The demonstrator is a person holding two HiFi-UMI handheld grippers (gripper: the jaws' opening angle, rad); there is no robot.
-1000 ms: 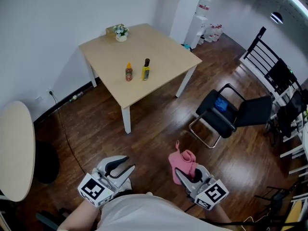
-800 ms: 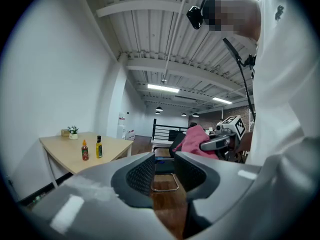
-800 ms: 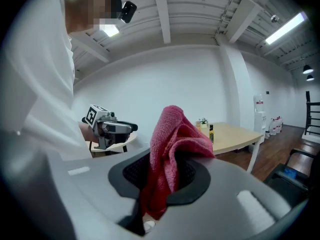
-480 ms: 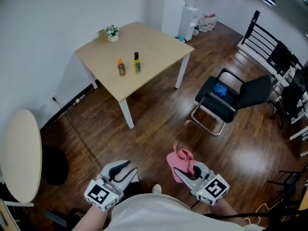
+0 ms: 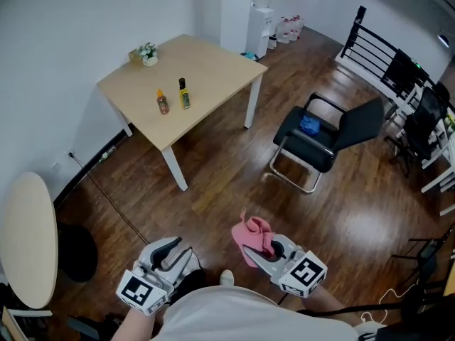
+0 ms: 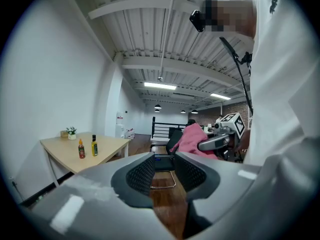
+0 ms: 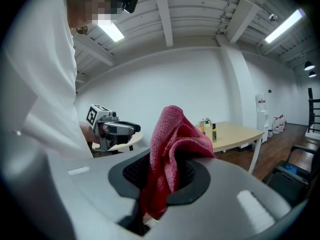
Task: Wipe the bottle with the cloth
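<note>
Two small bottles stand on the far wooden table (image 5: pixel 213 66): a yellow one with a black cap (image 5: pixel 184 94) (image 6: pixel 94 146) (image 7: pixel 214 132) and an orange one (image 5: pixel 163 103) (image 6: pixel 81 149). My right gripper (image 5: pixel 264 246) (image 7: pixel 165 176) is low at the right, far from the table, shut on a pink cloth (image 5: pixel 252 231) (image 7: pixel 172 144) that bunches up above its jaws. My left gripper (image 5: pixel 173 248) (image 6: pixel 164 164) hangs low at the left, shut with nothing in it. Each gripper view shows the other gripper to its side, the cloth (image 6: pixel 187 139) with the right one.
A black chair (image 5: pixel 320 137) stands on the wood floor right of the table. A small potted plant (image 5: pixel 148 53) sits at the table's far corner. A round table (image 5: pixel 28 240) is at my left. A water dispenser (image 5: pixel 261 9) and black railing (image 5: pixel 370 48) are at the back.
The table, bottles and chair have slid left in the head view as the view turned. Both grippers stay low before me, the right one still on the cloth.
</note>
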